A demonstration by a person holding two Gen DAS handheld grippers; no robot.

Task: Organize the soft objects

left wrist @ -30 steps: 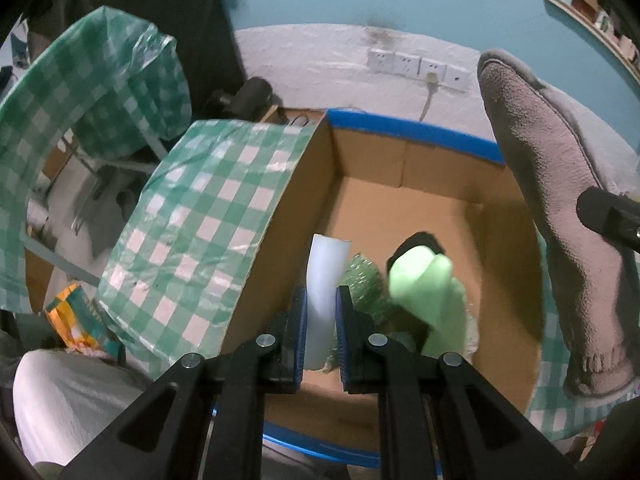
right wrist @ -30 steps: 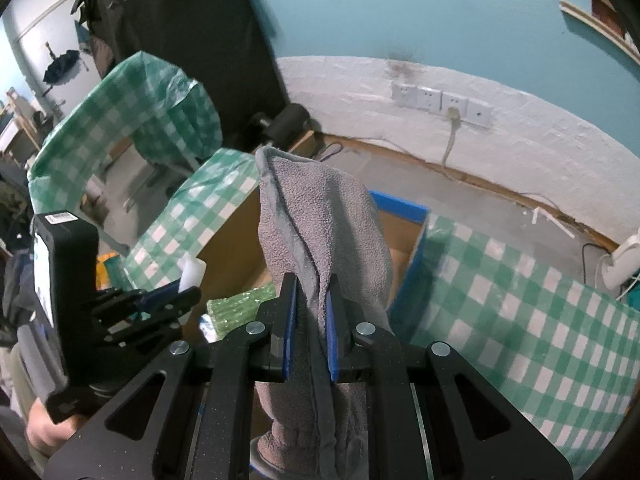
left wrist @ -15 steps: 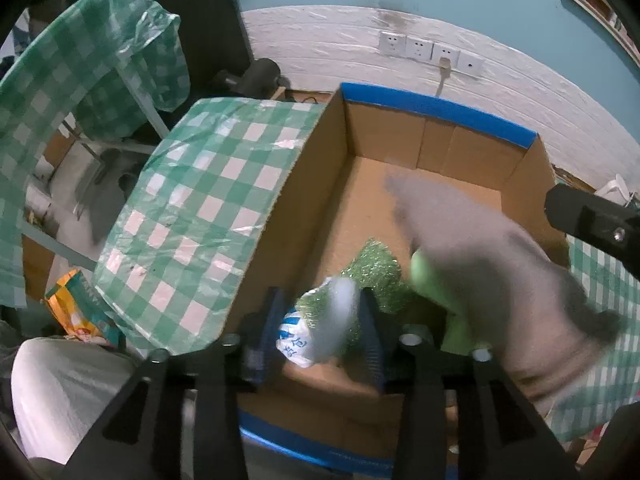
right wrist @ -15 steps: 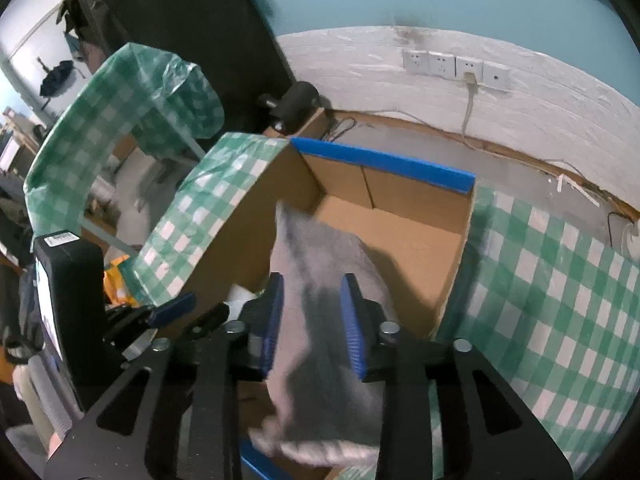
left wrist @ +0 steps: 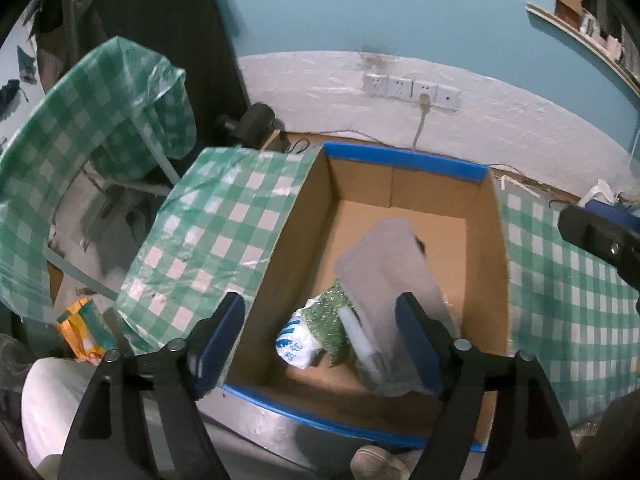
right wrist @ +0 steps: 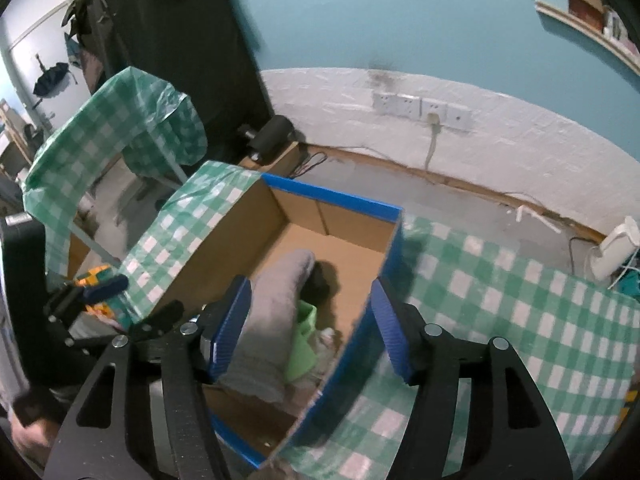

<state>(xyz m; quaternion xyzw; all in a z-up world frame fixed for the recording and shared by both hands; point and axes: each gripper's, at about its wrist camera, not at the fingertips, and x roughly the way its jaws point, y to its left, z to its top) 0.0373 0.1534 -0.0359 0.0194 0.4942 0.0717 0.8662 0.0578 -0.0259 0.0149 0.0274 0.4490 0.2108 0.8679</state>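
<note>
Cardboard box (left wrist: 486, 248) holds grey towel (left wrist: 384, 268), green scrubber (left wrist: 326, 320), white bag (left wrist: 294, 344); both grippers' jaws wide, empty

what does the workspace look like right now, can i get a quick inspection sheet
surface: green checked cloth flanks a cardboard box on both sides
job's things: grey towel lies inside the box over a glittery green item, a white packet, a pale tube and a light green item
clutter: orange packet down beside the box
grippers: left gripper and right gripper both open, holding nothing, above the box
cables: one plug and cord in the wall sockets; loose wires along the floor by the wall
surroundings: teal wall, white brick base, wall shelf upper right
</note>
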